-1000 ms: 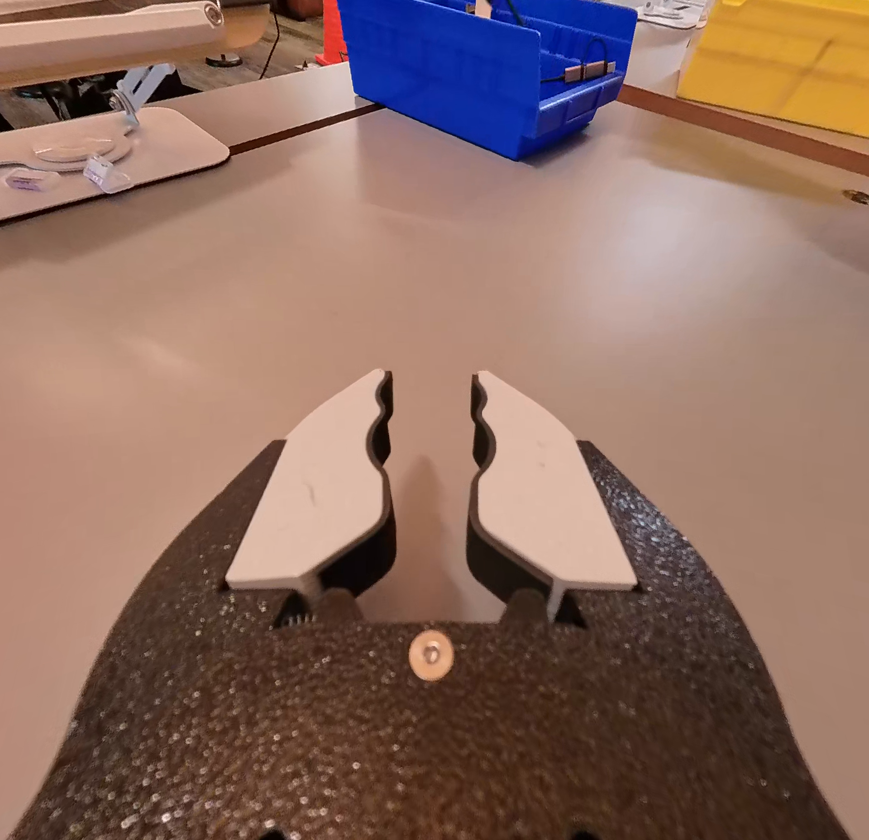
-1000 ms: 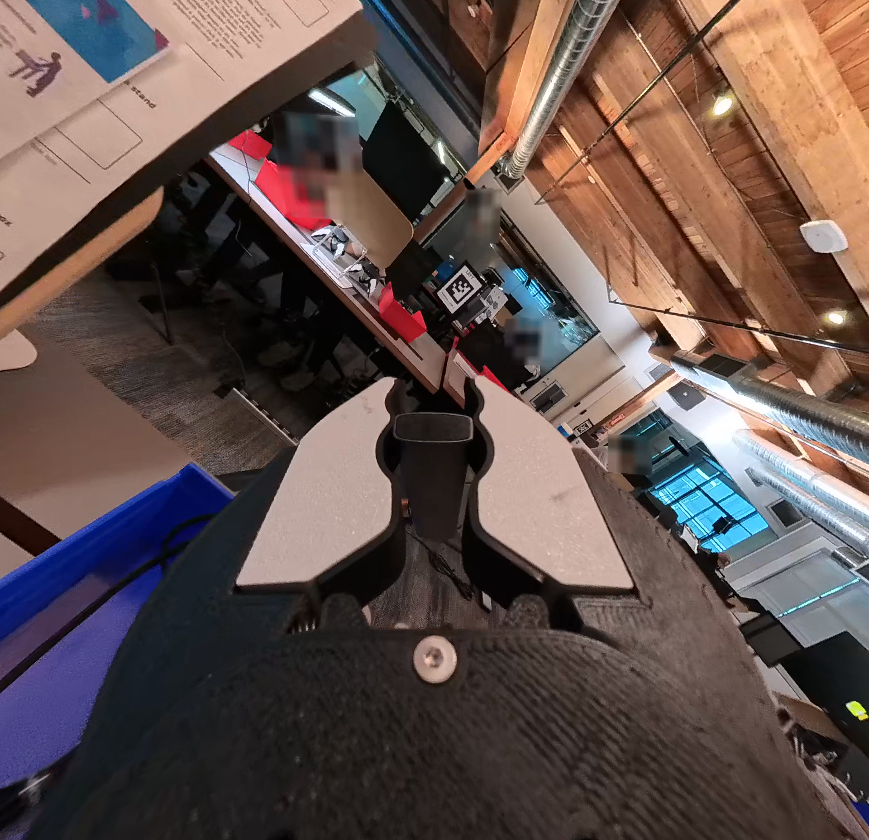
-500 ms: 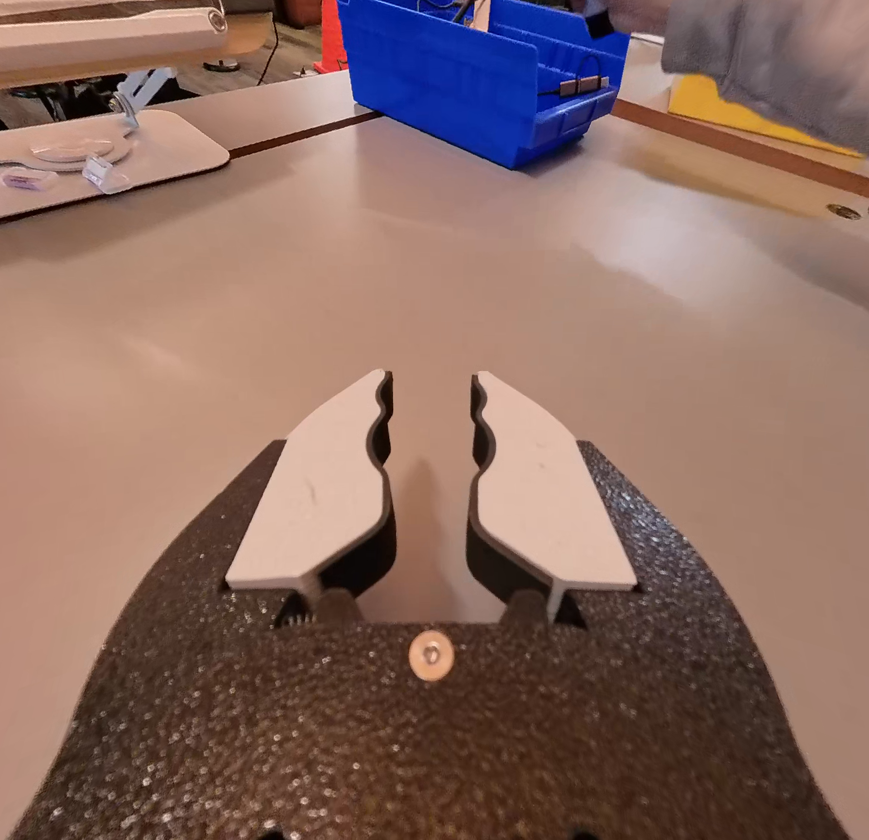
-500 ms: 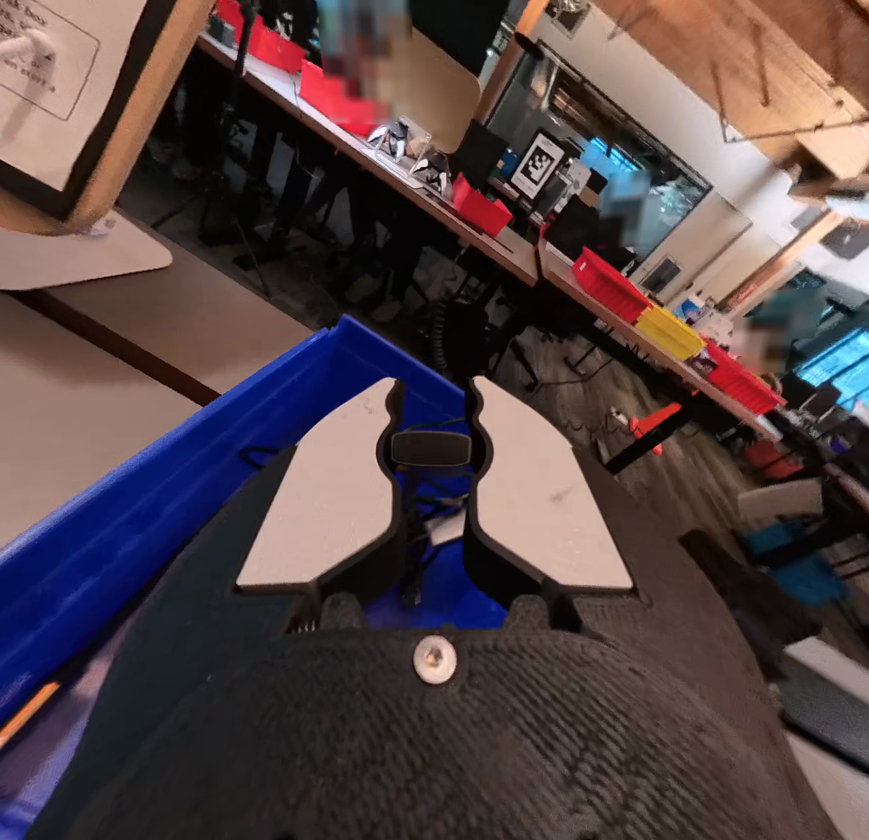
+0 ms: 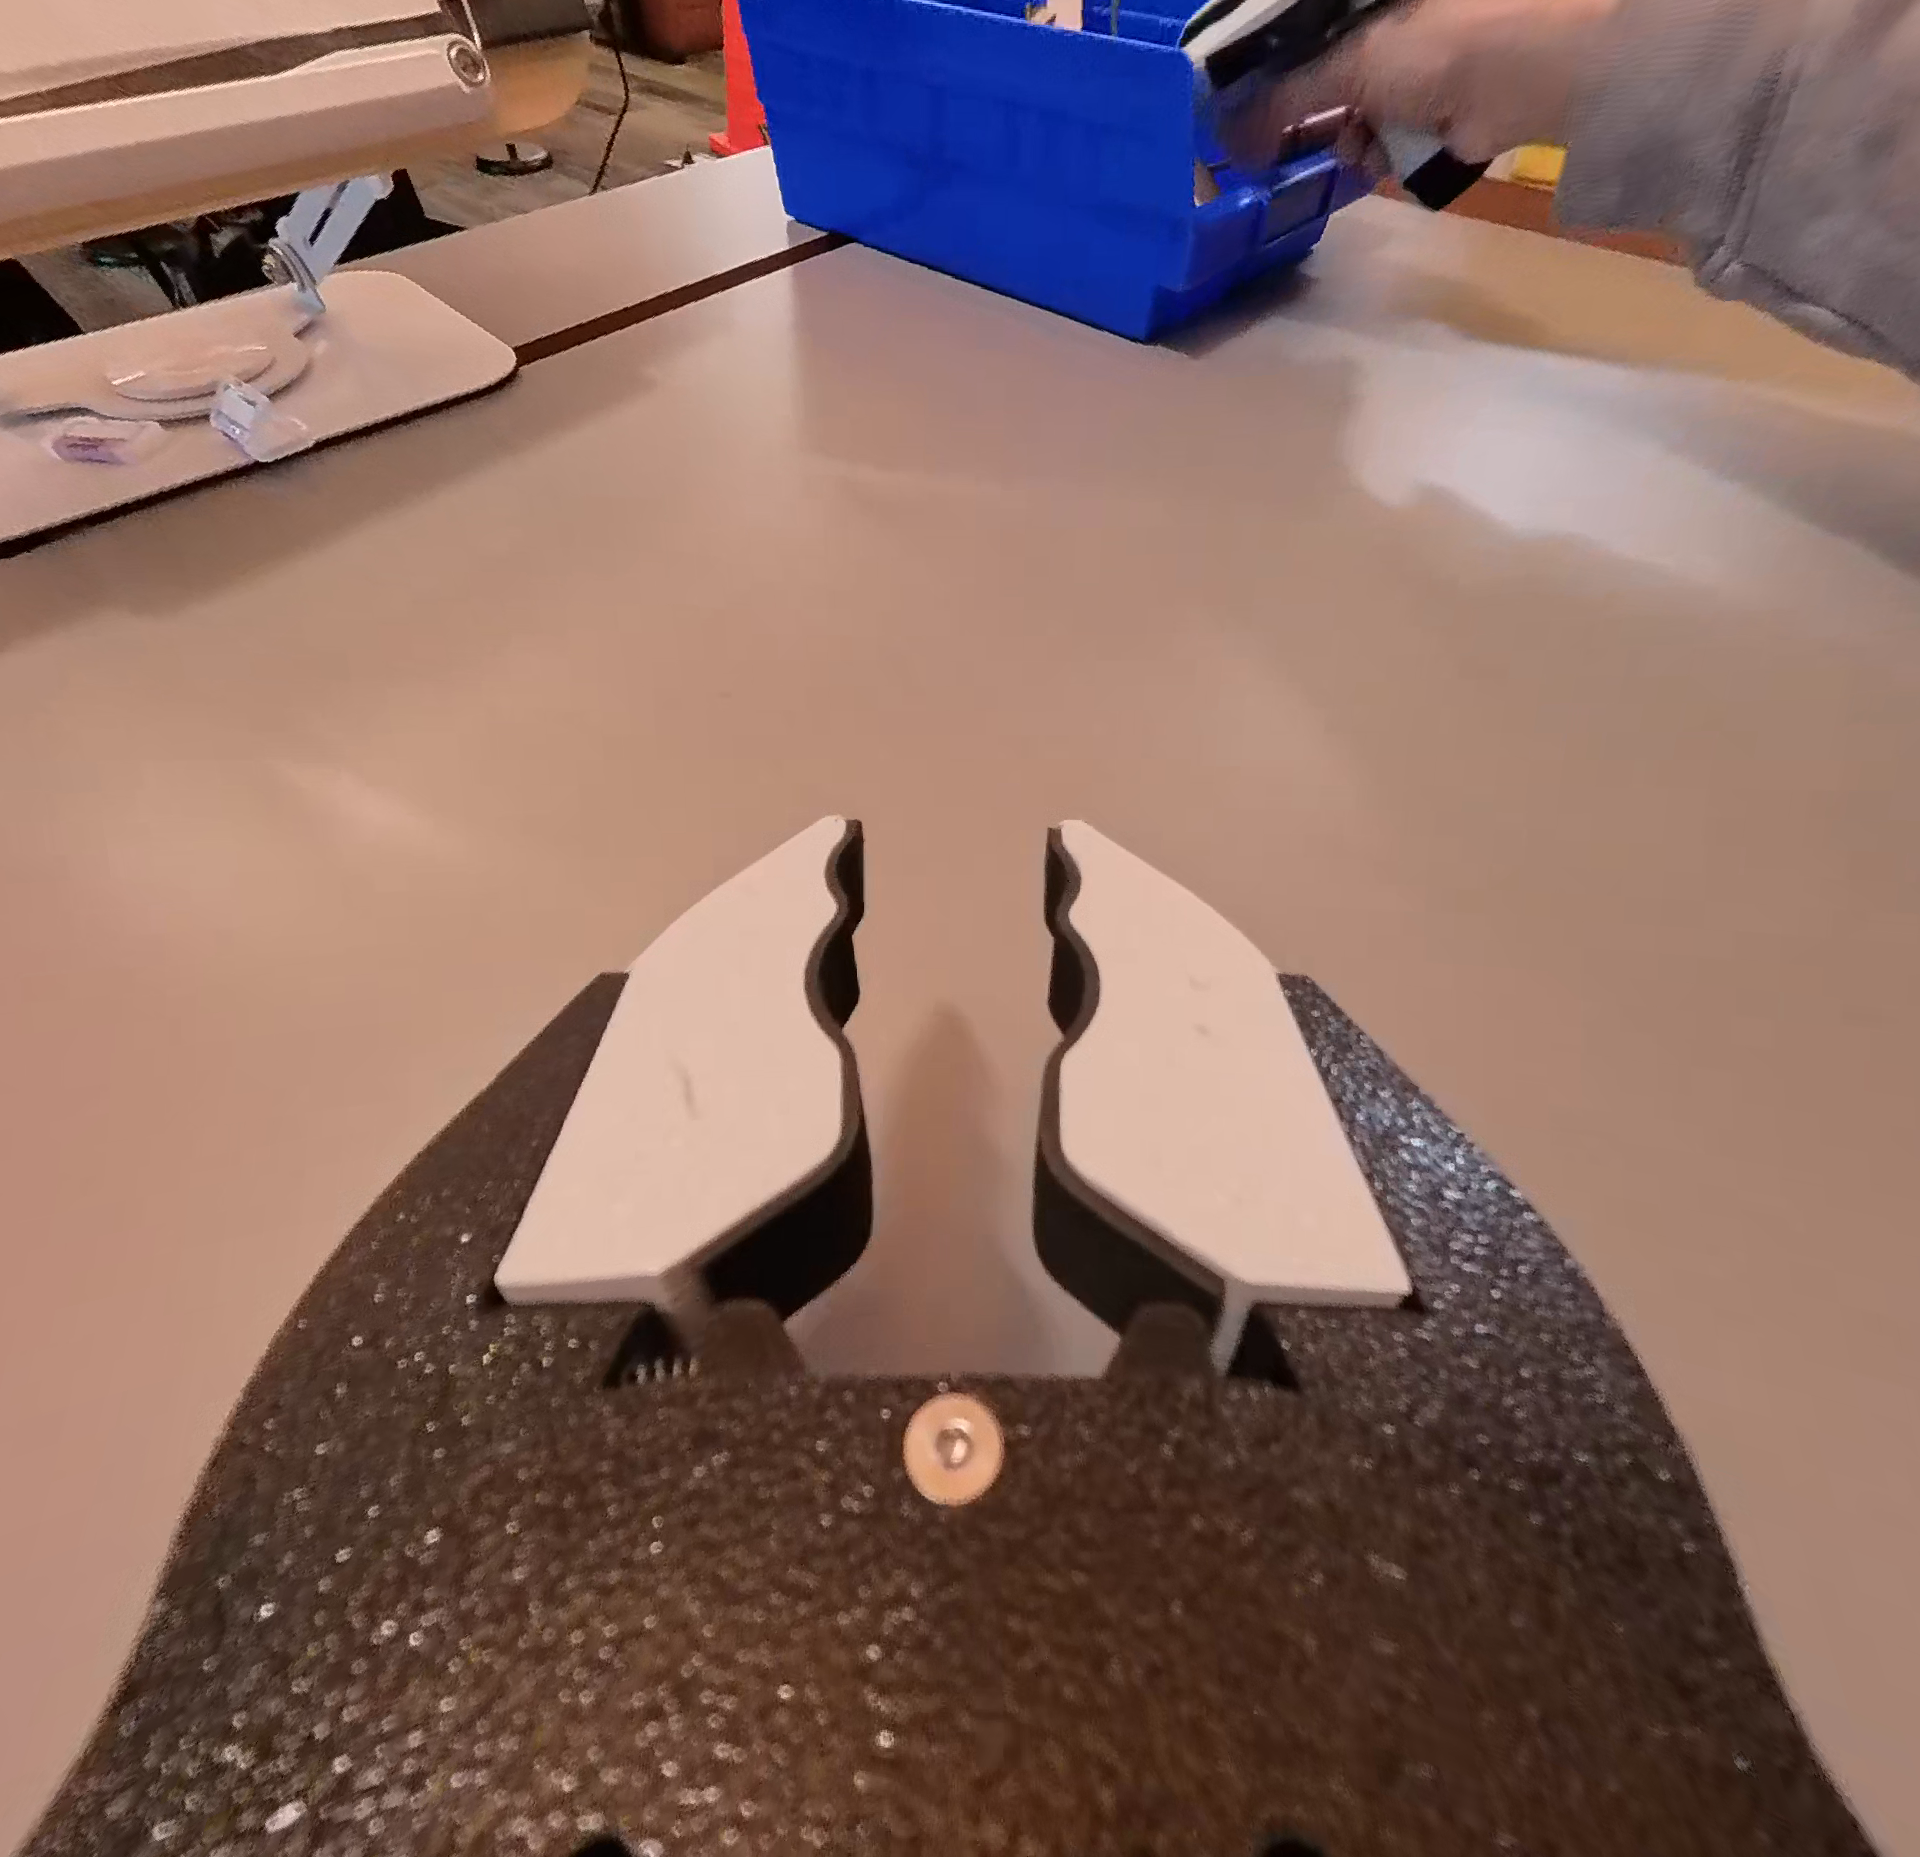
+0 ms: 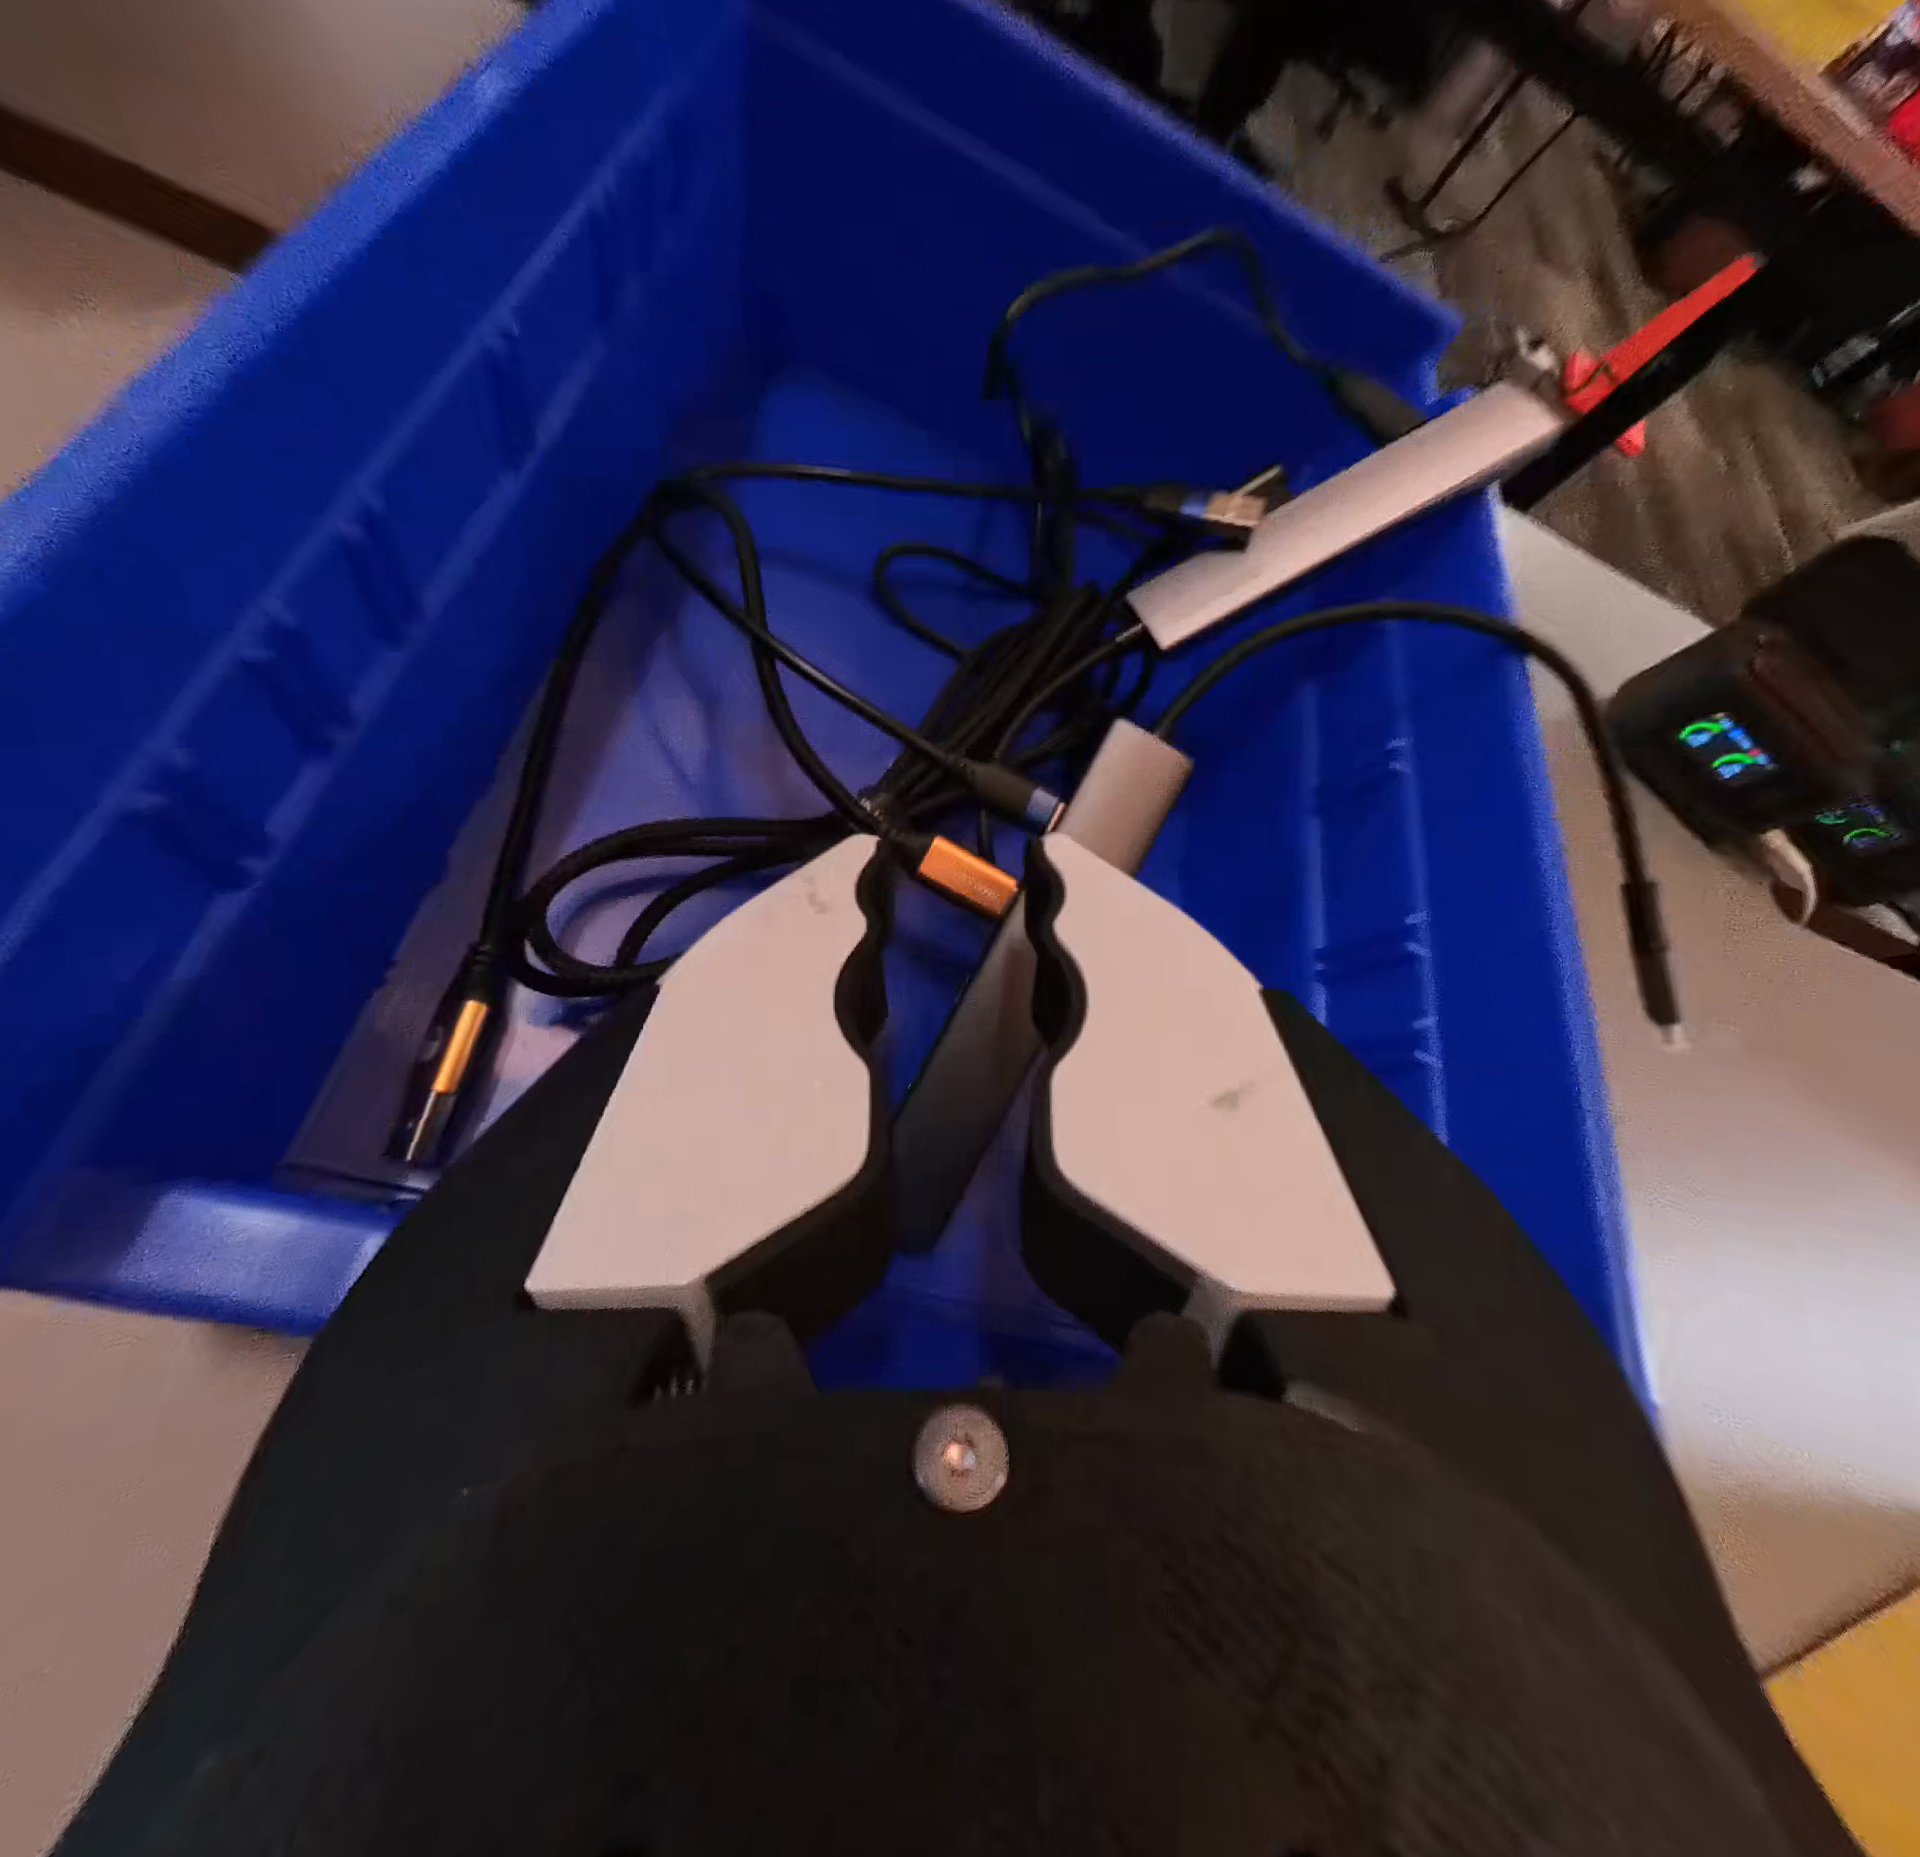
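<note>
My left gripper (image 5: pixel 951 836) is open and empty, low over the bare grey table (image 5: pixel 1039 560). My right gripper (image 6: pixel 956 851) points down into a blue bin (image 6: pixel 364 560), its jaws a narrow gap apart. A grey hub (image 6: pixel 1127 794) slants under its right finger and across the gap. Blue floor shows between the hub and the left finger, so nothing is clamped. The hub's black cable runs over the bin's right wall to a plug (image 6: pixel 1657 976) on the table. In the left wrist view a hand holds the right gripper (image 5: pixel 1278 10) over the bin (image 5: pixel 987 134).
The bin holds tangled black cables (image 6: pixel 727 581), two orange-collared connectors (image 6: pixel 966 877) (image 6: pixel 457 1049) and a long silver hub (image 6: pixel 1351 519) leaning on its far rim. A black device with green lights (image 6: pixel 1766 758) stands right of the bin. A white stand base (image 5: pixel 260 394) lies far left. Spacing between my two grippers at the tips: around 50 cm.
The right gripper swung from pointing at the ceiling down into the blue bin. The dark hub, clamped end-on before, now lies slanted beneath the fingers. The left gripper stayed still.
</note>
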A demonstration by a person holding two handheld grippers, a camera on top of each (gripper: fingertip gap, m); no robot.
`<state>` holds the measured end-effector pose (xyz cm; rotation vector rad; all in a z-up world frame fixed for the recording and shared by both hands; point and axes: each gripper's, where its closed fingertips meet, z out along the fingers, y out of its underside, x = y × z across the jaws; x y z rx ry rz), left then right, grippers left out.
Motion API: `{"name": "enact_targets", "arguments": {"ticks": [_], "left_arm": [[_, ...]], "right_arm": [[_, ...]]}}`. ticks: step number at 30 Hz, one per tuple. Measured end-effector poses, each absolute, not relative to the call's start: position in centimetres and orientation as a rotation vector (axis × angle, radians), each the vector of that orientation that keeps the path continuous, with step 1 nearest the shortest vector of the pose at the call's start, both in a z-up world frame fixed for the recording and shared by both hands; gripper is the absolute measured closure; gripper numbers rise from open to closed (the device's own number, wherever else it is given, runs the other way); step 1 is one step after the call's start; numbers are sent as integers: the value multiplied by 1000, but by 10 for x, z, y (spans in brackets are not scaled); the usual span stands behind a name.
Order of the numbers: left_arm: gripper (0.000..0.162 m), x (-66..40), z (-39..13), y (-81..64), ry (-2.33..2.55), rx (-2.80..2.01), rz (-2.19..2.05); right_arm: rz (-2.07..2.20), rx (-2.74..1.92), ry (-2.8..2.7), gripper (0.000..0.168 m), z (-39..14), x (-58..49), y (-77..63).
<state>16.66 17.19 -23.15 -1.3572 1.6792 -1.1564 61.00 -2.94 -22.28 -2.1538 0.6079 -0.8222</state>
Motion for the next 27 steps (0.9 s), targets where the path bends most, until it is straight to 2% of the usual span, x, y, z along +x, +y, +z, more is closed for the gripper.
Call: {"name": "enact_targets", "arguments": {"ticks": [7, 10, 16, 18, 20, 25, 27], "left_arm": [[119, 171, -240, 171, 1716, -1384, -1067], [109, 195, -242, 158, 1723, -1427, -1064], [84, 314, -203, 86, 1687, -1485, -1198], [70, 365, -190, 64, 1689, -1504, -1158], [62, 418, -180, 46, 1672, -1534, -1107], [68, 524, -192, 23, 1631, -1631, -930], [85, 545, -208, 26, 1623, -1692, -843]], "right_arm": [[-668, -1924, 640, 118, -166, 539, -61], [-593, -1817, 694, 106, -167, 486, -86], [-605, -1734, 775, 80, -186, 422, -122], [-631, -1660, 772, 79, -176, 421, -128], [-661, -1635, 769, 77, -165, 425, -135], [-608, -1621, 755, 80, -161, 428, -140], [-586, -1601, 760, 84, -161, 429, -141]]}}
